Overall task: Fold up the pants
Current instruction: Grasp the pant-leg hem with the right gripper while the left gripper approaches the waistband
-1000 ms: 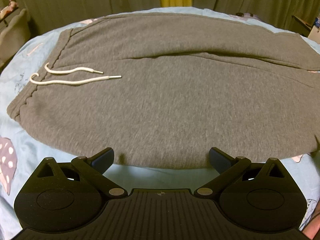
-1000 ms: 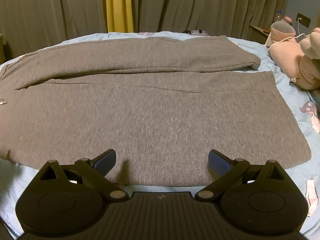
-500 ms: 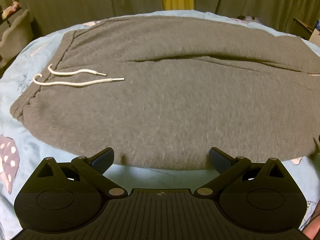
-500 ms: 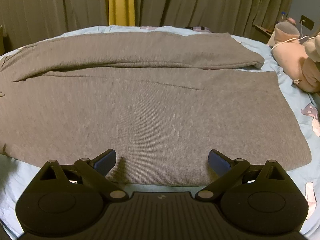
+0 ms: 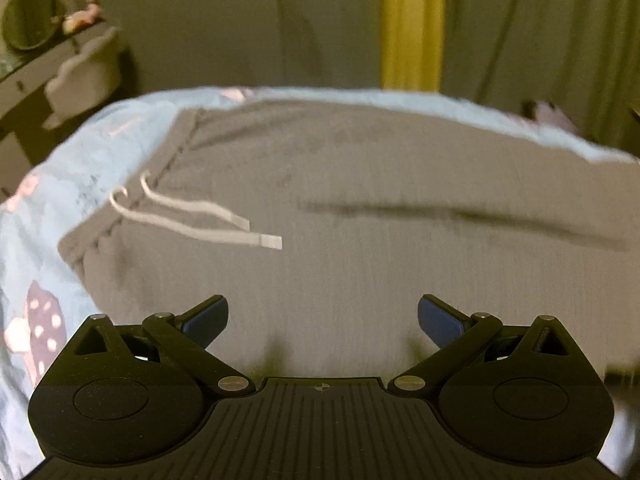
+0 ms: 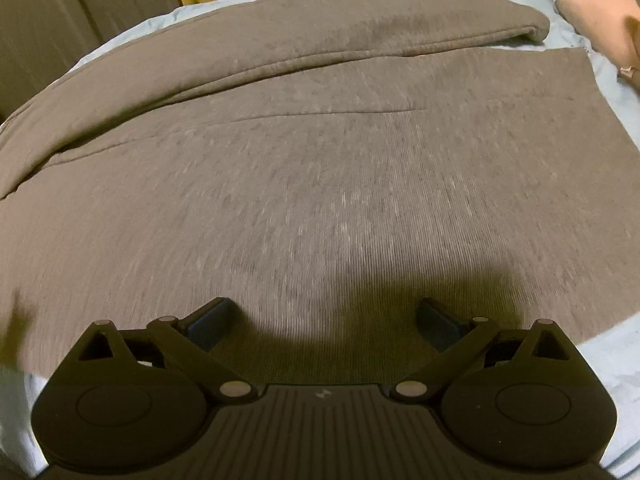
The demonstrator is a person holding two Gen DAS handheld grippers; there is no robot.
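Grey sweatpants [image 5: 360, 208] lie flat across a light blue bed, waistband at the left with a white drawstring [image 5: 192, 220]. In the right wrist view the two legs [image 6: 320, 184] run to the right, the far leg's cuff [image 6: 532, 28] at the upper right. My left gripper [image 5: 322, 320] is open and empty, over the near part of the pants by the waist end. My right gripper [image 6: 322, 320] is open and empty, low over the near leg and casting a shadow on it.
The blue patterned bedsheet [image 5: 80, 168] shows around the pants. Dark curtains with a yellow strip [image 5: 412, 24] hang behind the bed. A shelf with a round mirror [image 5: 30, 16] is at far left. A pink plush toy [image 6: 596, 8] lies at the right.
Both grippers have moved forward over the pants' near edge. The left view has tilted up, showing more curtain. The right gripper has dropped closer to the fabric. Both stay open.
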